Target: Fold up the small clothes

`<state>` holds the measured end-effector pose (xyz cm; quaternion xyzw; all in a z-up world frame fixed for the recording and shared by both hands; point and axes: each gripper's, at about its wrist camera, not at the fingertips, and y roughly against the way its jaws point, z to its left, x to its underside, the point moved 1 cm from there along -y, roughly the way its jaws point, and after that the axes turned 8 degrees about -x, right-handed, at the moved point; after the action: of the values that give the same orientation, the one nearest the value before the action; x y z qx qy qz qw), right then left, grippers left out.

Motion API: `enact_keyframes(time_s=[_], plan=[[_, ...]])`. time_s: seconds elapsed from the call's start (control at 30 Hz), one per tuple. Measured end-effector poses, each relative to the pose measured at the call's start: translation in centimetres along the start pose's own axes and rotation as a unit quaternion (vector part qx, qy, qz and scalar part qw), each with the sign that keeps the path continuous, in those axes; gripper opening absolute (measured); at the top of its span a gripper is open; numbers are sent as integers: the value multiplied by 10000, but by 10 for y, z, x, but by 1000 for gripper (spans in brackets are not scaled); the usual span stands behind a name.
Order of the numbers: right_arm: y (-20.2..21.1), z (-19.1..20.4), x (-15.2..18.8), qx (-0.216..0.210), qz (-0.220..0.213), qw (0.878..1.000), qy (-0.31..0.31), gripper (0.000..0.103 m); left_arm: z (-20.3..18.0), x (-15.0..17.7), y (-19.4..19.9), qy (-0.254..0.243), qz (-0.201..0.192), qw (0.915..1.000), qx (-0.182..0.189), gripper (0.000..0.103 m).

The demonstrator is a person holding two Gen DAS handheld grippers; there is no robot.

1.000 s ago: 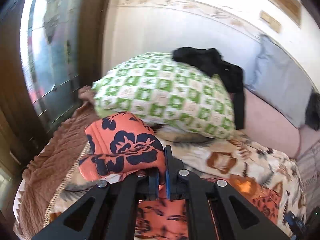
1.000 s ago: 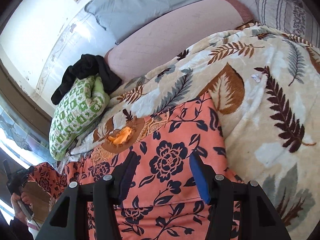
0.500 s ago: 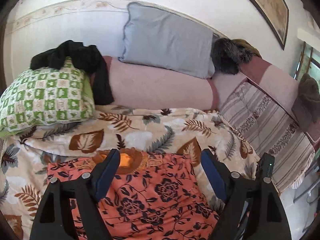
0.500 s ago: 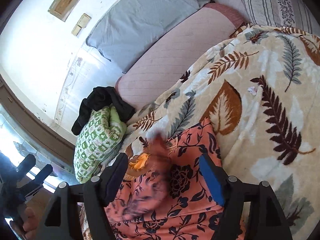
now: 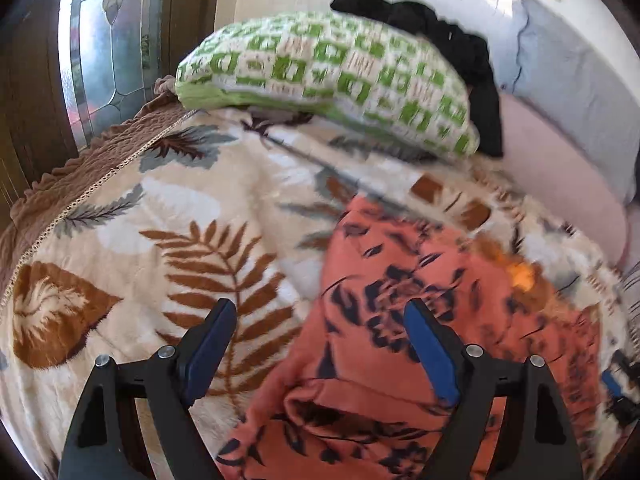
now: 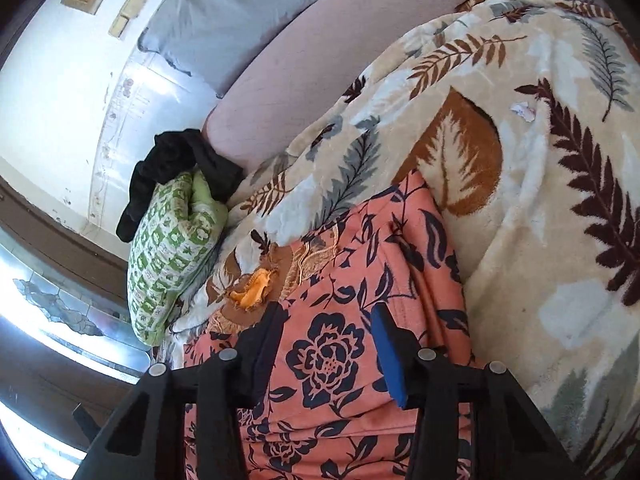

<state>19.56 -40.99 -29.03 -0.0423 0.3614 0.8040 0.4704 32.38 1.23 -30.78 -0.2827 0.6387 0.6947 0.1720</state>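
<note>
A coral garment with dark navy flowers [image 5: 400, 280] lies folded on the leaf-print blanket [image 5: 180, 208]. My left gripper [image 5: 318, 306] hovers low over the garment's left edge with its jaws wide apart and nothing pressed between its blue pads. In the right wrist view the same garment [image 6: 360, 264] runs under my right gripper [image 6: 328, 310]. Its jaws are closing over a large flower on the cloth, and the pads stand apart from the fabric. A fold ridge runs along the garment's right side.
A green-and-white checked pillow [image 5: 340, 68] with a black garment [image 5: 440, 32] draped on it lies at the blanket's far end. Behind are a pink bolster [image 5: 560, 184] and a grey pillow [image 5: 560, 80]. A brown bedspread edge [image 5: 80, 168] and a window [image 5: 100, 40] are on the left.
My left gripper let go of the bunched garment, opened wide and dropped to the garment's left edge. The garment now lies folded flat. The right gripper's jaws widened, then narrowed over the cloth.
</note>
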Motion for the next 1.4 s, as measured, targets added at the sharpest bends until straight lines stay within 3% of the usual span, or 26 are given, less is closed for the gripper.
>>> enact_keyframes(time_s=[0.03,0.07,0.1,0.2,0.3,0.4,0.47,0.53,0.57,0.63,0.67,0.73,0.83,0.9,0.93,0.97,1.03,1.13,1.2,1.33,1.4], plan=[[-11,-2,5,295,221,9993,41,48,-5,4,-16,-243,307,9987,-316,86],[-24,-7,11,678,523,9963,69,49,-7,8,-27,-395,519,9971,-389,86],[-32,-9,15,844,669,9940,195,44,-4,7,-26,-318,429,9980,-332,87],[-25,12,19,1079,528,9901,728,43,-5,-2,-9,-367,135,9987,-326,86],[-16,27,24,553,288,9938,919,44,-11,-11,21,-193,-473,9987,35,86],[-22,46,35,218,344,9915,1239,44,-34,-11,35,-372,-578,9951,712,86],[-39,54,48,267,687,9872,1415,44,-54,-3,25,-679,-326,9946,718,86],[-67,53,65,533,1383,9783,1450,45,-72,11,-2,-1113,444,9910,605,86],[-67,55,70,629,1346,9744,1689,44,-78,20,-15,-1383,720,9871,370,87],[-62,63,68,641,1410,9701,1871,43,-84,23,-4,-1684,194,9854,139,90],[-57,62,63,562,1365,9738,1728,43,-86,21,2,-1719,164,9848,175,89],[-39,54,46,479,930,9834,1480,43,-83,16,13,-1506,19,9864,658,89],[-21,34,22,898,393,9879,1198,43,-80,12,12,-1293,-44,9899,577,90],[-31,12,18,1113,666,9880,839,44,-82,16,-10,-1439,366,9887,227,90],[-40,3,21,1102,927,9870,720,44,-84,20,-17,-1562,388,9869,142,93],[-39,8,22,1132,788,9865,881,44,-86,21,-15,-1645,120,9863,58,98],[-39,23,24,1344,890,9803,1145,46,-92,23,-10,-1849,29,9827,-111,98],[-35,32,30,928,972,9845,1124,54,-88,25,-7,-1708,114,9852,-1,98],[-36,37,39,986,1058,9824,1184,55,-83,30,5,-1602,81,9870,66,98],[-19,51,63,911,1150,9769,1554,55,-72,59,52,-1708,-484,9838,254,98],[-9,56,75,705,1220,9773,1583,55,-67,79,73,-1765,-503,9822,409,98]])
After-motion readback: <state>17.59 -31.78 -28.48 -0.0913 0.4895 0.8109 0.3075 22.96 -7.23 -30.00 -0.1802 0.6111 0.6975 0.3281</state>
